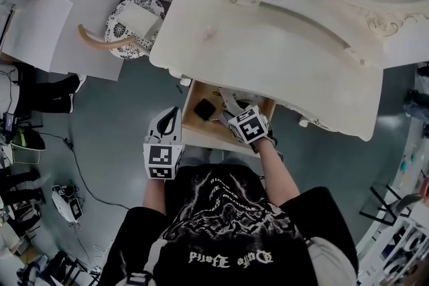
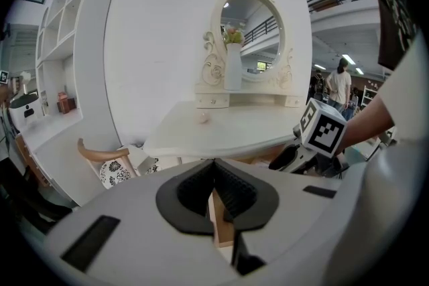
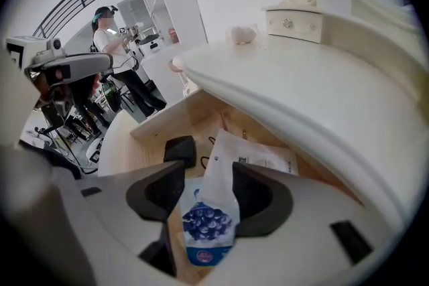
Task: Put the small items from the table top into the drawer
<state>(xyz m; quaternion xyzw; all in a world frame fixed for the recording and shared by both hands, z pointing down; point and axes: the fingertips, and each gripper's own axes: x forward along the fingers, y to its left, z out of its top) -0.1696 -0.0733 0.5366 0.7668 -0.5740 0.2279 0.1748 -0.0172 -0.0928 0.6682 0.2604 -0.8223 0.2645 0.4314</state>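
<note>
- Hovering my right gripper point(image 3: 208, 172) over the open pale wooden drawer point(image 3: 151, 137), jaws released wide, pads clear of the blue-and-white blueberry-print pouch point(image 3: 204, 228) between them, inside the drawer.
- Only the right gripper view shows that pouch; in the head view my gripper covers it.
- Small black square block point(image 3: 179, 149) and white printed sheet point(image 3: 265, 159) lie just beyond the pouch.
- Left gripper point(image 2: 216, 177) is clenched on nothing, beside the drawer's front left corner.
- Small pale pink item point(image 3: 242, 33) sits on the cream table top point(image 3: 322, 90).

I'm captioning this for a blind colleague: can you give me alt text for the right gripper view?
The right gripper hangs open over an open wooden drawer, a white packet printed with blueberries lying between its jaws. A black object sits further back in the drawer, below a cream table top.
</note>
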